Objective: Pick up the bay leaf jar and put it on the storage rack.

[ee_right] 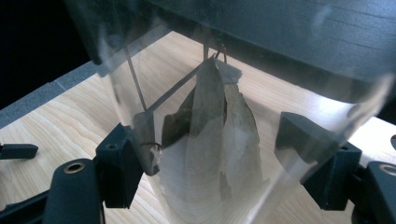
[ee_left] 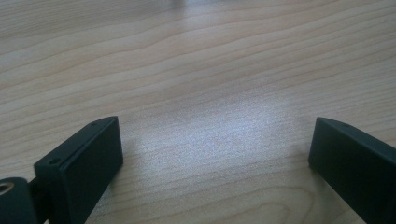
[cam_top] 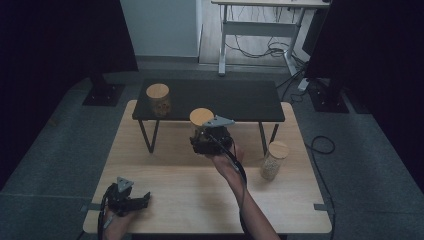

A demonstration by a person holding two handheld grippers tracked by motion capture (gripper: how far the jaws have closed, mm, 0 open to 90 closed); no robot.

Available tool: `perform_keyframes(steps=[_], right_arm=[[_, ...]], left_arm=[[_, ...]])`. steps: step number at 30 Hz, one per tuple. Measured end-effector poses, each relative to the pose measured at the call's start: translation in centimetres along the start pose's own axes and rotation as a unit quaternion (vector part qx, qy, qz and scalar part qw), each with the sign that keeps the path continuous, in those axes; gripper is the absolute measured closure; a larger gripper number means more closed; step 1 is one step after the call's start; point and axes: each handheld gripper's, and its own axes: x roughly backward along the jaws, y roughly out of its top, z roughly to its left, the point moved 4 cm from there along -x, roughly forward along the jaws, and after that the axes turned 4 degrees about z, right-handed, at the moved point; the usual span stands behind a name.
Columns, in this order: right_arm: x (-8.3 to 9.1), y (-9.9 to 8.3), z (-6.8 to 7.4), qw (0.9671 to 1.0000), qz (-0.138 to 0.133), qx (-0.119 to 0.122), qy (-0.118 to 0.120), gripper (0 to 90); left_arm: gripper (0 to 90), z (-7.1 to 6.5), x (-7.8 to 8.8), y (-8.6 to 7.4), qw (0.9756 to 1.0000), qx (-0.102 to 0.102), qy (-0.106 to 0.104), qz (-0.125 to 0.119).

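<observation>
Pale wooden tabletop (cam_top: 175,180) in a dim room, with a low black shelf (cam_top: 240,100) standing at its far side. Held above the table, just in front of the shelf, the right gripper (cam_top: 207,137) clamps a clear glass jar (ee_right: 210,140) with a round wooden lid (cam_top: 201,116); inside hang large dried, grey-green leaves (ee_right: 219,126). Near the table's front left corner, the left gripper (cam_top: 131,201) rests with jaws wide apart, holding nothing.

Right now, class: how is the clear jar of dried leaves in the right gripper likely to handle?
The jar is probably light, holding only a few leaves. Its smooth clear wall may slip in the right gripper. Tall and narrow, it could tip.
</observation>
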Motion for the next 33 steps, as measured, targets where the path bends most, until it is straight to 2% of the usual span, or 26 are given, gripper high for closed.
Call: perform_keyframes(steps=[18, 33], right_arm=[[0.6, 1.7, -0.6, 0.9999, -0.005, -0.013, 0.003, 25.5], [1.2, 3.3, -1.0, 1.0, -0.006, -0.003, -0.003, 25.5]], left_arm=[[2.4, 0.0, 0.0, 0.0, 1.0, 0.0, 0.0, 0.0], [2.5, 0.0, 0.0, 0.0, 1.0, 0.0, 0.0, 0.0]])
